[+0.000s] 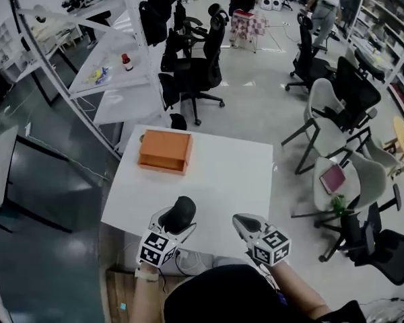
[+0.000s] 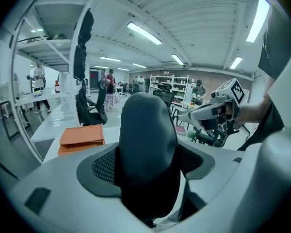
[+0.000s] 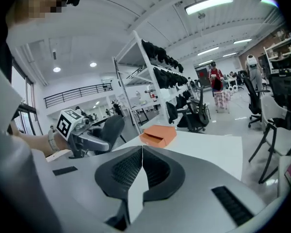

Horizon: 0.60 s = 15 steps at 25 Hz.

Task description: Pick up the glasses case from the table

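Head view: left gripper (image 1: 180,220) pinches the black glasses case (image 1: 183,207) over the table (image 1: 236,173), on the person's side of the orange box (image 1: 165,151). Left gripper view: jaws clamp the case upright. Right gripper view: right gripper (image 3: 141,148) pressed together, empty, short of the box.

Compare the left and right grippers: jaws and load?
Left gripper is shut on the black glasses case; right gripper is shut on nothing. Left jaws stand apart around the case; right jaws meet. Shared: both sit over the white table's near edge, pointing toward the orange box.
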Available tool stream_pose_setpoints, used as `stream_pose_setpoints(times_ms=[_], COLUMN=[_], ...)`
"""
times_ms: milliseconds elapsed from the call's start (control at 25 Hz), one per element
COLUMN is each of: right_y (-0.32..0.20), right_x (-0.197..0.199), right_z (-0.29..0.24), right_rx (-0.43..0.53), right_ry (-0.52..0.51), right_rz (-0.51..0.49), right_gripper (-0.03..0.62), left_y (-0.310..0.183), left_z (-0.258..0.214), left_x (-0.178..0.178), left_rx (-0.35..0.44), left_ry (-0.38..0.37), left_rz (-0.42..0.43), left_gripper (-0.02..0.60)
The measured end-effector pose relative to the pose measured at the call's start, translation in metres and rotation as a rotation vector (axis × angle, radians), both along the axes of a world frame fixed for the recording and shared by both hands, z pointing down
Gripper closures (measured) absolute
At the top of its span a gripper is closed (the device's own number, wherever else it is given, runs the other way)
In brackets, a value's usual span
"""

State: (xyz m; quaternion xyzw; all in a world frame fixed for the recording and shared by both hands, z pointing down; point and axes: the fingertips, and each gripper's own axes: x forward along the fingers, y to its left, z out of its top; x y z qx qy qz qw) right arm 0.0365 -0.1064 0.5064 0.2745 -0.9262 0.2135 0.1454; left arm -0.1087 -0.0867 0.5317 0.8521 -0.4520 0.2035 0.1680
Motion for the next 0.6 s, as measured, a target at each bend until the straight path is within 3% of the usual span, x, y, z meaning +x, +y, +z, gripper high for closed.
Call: stream_pose_setpoints(times_ms=[200,600], right_y=[0.004,0.041], right_x=[-0.043,-0.121], right_z=[-0.018,-0.043], right_rx=[0.042,0.095], right_ry=[-0.020,-0.049], right_rz=[-0.098,-0.278], right_gripper=[0.566,0.566], left_y=[0.023,0.090], left_z=[-0.028,-0.056], left_x=[-0.038,-0.099], left_rx=[0.066,0.156], left_ry=[0.064,0.076], left_rz=[-0.132,-0.349], left_gripper=[0.215,0.213])
